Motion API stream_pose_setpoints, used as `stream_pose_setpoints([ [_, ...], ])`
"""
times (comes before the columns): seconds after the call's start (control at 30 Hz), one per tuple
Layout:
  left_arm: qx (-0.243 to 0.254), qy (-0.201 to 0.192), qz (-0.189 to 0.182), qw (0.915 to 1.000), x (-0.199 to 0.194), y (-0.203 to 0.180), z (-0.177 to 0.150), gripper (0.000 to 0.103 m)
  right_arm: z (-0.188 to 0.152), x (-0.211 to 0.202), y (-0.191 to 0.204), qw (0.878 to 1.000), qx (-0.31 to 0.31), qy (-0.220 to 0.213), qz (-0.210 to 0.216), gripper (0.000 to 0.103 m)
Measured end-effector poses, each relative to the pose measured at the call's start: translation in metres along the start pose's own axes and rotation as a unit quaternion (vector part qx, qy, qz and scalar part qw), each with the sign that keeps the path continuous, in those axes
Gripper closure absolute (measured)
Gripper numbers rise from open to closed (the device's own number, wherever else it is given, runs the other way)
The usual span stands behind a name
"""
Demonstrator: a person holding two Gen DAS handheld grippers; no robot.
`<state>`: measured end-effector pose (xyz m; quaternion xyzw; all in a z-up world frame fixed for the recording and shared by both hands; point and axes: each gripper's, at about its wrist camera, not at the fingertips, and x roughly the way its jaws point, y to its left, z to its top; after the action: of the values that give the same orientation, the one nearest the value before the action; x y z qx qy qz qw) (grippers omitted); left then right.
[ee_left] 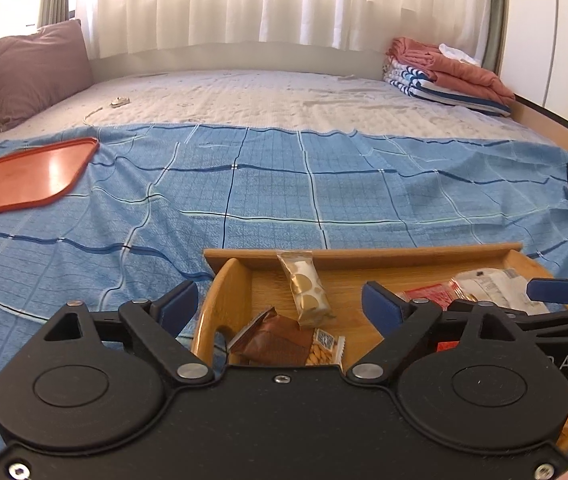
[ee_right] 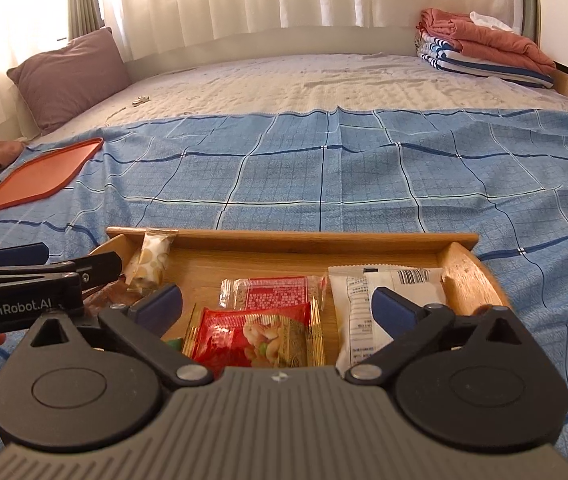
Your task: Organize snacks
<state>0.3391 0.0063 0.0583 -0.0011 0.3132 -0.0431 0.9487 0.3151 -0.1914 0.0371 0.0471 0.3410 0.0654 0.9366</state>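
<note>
The left gripper (ee_left: pixel 279 304) hangs over the left end of a wooden tray (ee_left: pixel 364 255), its blue-padded jaws spread wide with nothing between them. Directly below it, at the tray's near left, lie a brown wrapper (ee_left: pixel 271 338) and a small packet of nuts (ee_left: pixel 324 350), touching each other. A little farther in, a gold-and-white snack packet (ee_left: pixel 306 288) leans with its top against the tray's far wall.

The right gripper (ee_right: pixel 275 304) hangs over the right half of the same tray (ee_right: pixel 292 237), jaws likewise released and holding nothing. Under it a red snack bag (ee_right: pixel 251 336) lies nearest, overlapping a clear packet with a red label (ee_right: pixel 271 290) just behind it. To their right, a white packet with a barcode (ee_right: pixel 368 300) rests against the tray's right end.

The tray sits on a blue checked sheet (ee_left: pixel 275 192) covering the near part of a bed. Well apart to the left, an orange plastic tray (ee_left: pixel 23 176) lies flat on that sheet. Beyond the sheet is a pale quilted cover (ee_left: pixel 267 100). At the far left a mauve pillow (ee_left: pixel 35 68) stands propped up; at the far right, folded blankets (ee_left: pixel 452 76) are stacked. White curtains (ee_left: pixel 267 0) hang behind the bed.
</note>
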Motion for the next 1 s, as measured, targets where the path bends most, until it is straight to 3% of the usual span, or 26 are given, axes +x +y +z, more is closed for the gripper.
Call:
stream_pose_setpoints([
  [0.33,0.015,-0.014,-0.004,0.9998,-0.067,-0.006,-0.007,0.002,-0.005,-0.057,0.003,1.0,-0.02,-0.01,-0.001,0.0],
  [0.67,0.044,-0.025,0.0,0.9987,-0.128,-0.025,-0.009,0.001,-0.007,-0.118,0.0,0.999,-0.022,-0.029,0.001,0.0],
  [1.0,0.07,-0.032,-0.02,0.9968,-0.192,-0.041,-0.023,0.001,-0.023,-0.175,0.003,0.998,-0.036,-0.056,0.002,0.0],
])
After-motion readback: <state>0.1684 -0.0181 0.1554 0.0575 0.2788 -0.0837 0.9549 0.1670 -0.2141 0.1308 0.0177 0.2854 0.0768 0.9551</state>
